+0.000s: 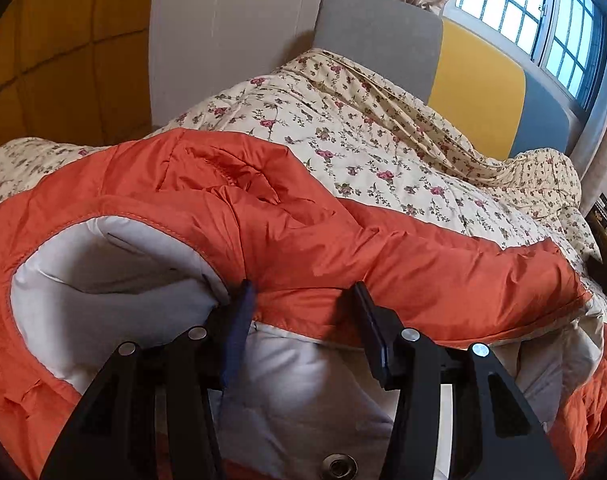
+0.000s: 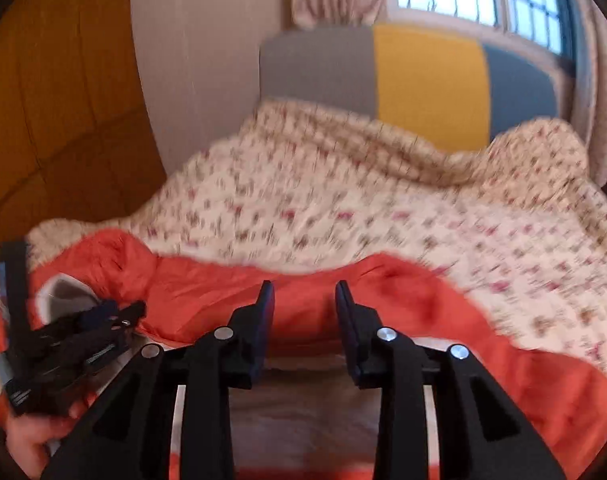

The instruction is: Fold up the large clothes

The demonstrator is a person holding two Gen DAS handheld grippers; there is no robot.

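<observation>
Both grippers, the left gripper (image 1: 303, 300) and right gripper (image 2: 305, 300), are hovering open-fingered at lower centre over the orange jacket (image 1: 323, 240); they should pinch the folded edge evenly.

No legible text, labels, brands, numbers or signs anywhere

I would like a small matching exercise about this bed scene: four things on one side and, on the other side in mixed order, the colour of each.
Things:
1. jacket outer shell
2. jacket lining
3. quilt
4. middle panel of the headboard

Colours:
a. yellow
b. cream with small red flowers
c. orange
d. white

Pairs: 1-c, 2-d, 3-b, 4-a
</observation>
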